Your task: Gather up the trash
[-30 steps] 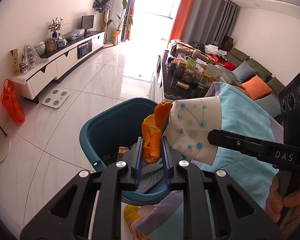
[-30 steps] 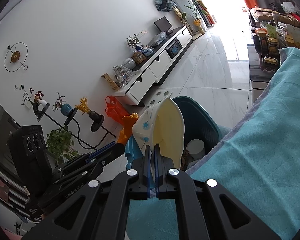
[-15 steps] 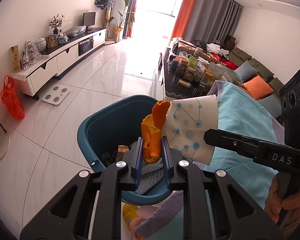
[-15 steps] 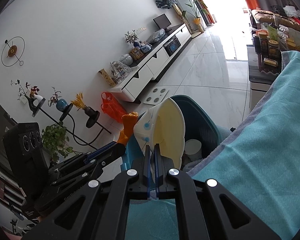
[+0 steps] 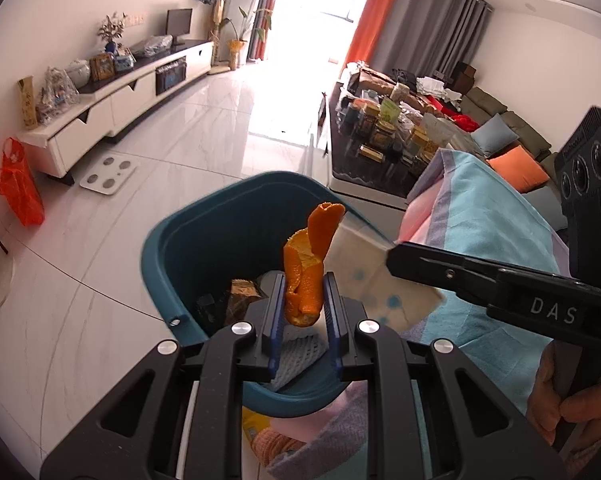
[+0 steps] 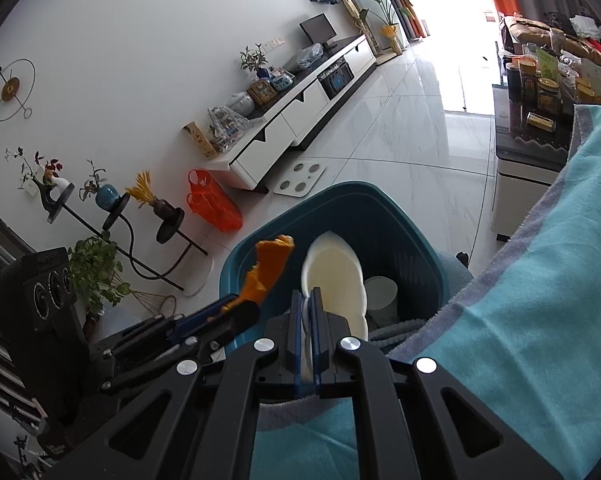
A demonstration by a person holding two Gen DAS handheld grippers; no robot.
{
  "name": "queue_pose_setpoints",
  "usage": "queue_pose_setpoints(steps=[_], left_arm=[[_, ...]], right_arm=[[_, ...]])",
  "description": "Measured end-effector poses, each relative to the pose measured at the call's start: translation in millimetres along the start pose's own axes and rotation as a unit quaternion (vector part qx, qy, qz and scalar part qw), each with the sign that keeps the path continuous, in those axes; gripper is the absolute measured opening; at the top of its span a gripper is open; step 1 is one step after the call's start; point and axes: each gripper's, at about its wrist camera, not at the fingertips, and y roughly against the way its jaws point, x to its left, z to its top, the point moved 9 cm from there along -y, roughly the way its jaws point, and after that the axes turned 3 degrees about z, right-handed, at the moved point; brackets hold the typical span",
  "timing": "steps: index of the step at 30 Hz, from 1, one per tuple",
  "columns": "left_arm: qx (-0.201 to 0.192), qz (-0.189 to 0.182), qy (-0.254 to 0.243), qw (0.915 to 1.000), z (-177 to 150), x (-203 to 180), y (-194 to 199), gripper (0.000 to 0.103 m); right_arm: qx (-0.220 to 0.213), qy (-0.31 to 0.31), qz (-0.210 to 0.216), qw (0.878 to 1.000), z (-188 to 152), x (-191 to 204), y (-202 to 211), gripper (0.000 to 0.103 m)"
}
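The left gripper (image 5: 303, 300) pinches the orange peel (image 5: 306, 268) and the right gripper (image 6: 307, 312) squeezes the flat paper cup (image 6: 334, 276), both over the blue bin (image 5: 204, 224), so the trash can drop in.

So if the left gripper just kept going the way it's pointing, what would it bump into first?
Probably the trash lying in the teal bin. The left gripper, shut on an orange peel, points down into the open bin, where white foam netting and a brown wrapper lie. Depth is hard to judge.
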Motion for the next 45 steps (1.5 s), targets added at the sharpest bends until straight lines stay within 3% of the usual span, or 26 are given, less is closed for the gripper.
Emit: queue_pose_setpoints(steps=[6, 10, 12, 14, 20, 22, 25, 28, 31, 39, 45], left_arm=[[0.011, -0.001, 0.004, 0.9999, -5, 0, -17, 0.029], [-0.009, -0.002, -0.003, 1.0, -4, -2, -8, 0.04], [-0.031, 0.0, -0.015, 0.9994, -1, -5, 3, 0.059], [-0.052, 0.0, -0.03, 0.9982, -1, -10, 14, 0.064], [-0.116, -0.006, -0.063, 0.9913, -5, -28, 57, 0.097], [-0.134, -0.013, -0.071, 0.9883, -8, -36, 72, 0.097], [-0.153, -0.03, -0.084, 0.9842, -17, -55, 91, 0.097], [-0.161, -0.046, -0.088, 0.9819, -27, -77, 103, 0.097], [-0.182, -0.039, -0.087, 0.9786, -35, -100, 112, 0.097], [-0.222, -0.083, -0.127, 0.9631, -47, -178, 127, 0.097], [-0.23, -0.109, -0.14, 0.9568, -57, -216, 130, 0.097]], right_arm=[[0.0, -0.007, -0.004, 1.0, -2, -3, -2, 0.007], [-0.016, -0.008, -0.009, 1.0, -3, -8, 13, 0.011], [-0.031, 0.003, -0.015, 0.999, -5, -7, 26, 0.02], [-0.051, 0.012, -0.023, 0.998, -6, -6, 41, 0.039], [-0.105, 0.032, -0.049, 0.993, -20, -9, 90, 0.058], [-0.125, 0.044, -0.061, 0.989, -29, -11, 109, 0.062], [-0.158, 0.052, -0.091, 0.982, -42, -20, 139, 0.077], [-0.192, 0.056, -0.138, 0.97, -58, -31, 171, 0.087], [-0.222, 0.058, -0.188, 0.955, -78, -41, 201, 0.096], [-0.28, 0.032, -0.294, 0.914, -128, -74, 272, 0.096], [-0.328, 0.012, -0.359, 0.874, -163, -94, 323, 0.096]])
